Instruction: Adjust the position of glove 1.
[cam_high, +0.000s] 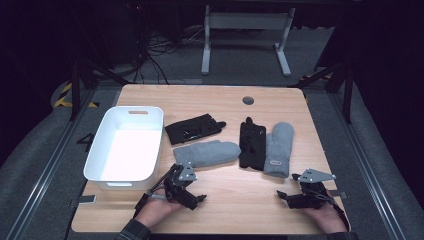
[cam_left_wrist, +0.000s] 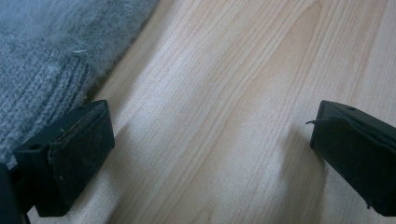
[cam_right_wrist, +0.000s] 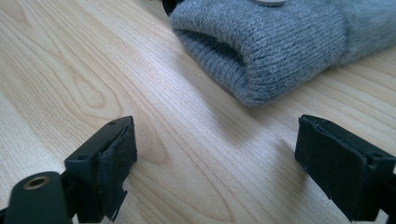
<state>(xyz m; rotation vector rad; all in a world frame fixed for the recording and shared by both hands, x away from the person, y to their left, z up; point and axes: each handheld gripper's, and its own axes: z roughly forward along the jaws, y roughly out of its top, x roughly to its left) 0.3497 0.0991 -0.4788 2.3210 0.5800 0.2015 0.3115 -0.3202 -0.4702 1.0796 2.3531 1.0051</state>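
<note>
Four gloves lie in a row on the wooden table (cam_high: 235, 200): a black glove (cam_high: 192, 128), a grey knit mitten (cam_high: 207, 152) lying sideways, a second black glove (cam_high: 251, 145) and a second grey mitten (cam_high: 279, 149) lying lengthwise. My left gripper (cam_high: 196, 198) rests near the front edge, just below the sideways mitten. Its jaws stand wide apart over bare wood (cam_left_wrist: 210, 135), with that mitten (cam_left_wrist: 42, 56) beside the left jaw. My right gripper (cam_high: 286, 195) sits at the front right, open (cam_right_wrist: 215, 154), facing the ribbed cuff of the other grey mitten (cam_right_wrist: 271, 46).
A white plastic bin (cam_high: 102, 150) with nothing in it stands on the table's left side. A round cable hole (cam_high: 248, 100) sits near the far edge. Beyond the table stand a white desk frame (cam_high: 245, 35) and loose cables on the floor.
</note>
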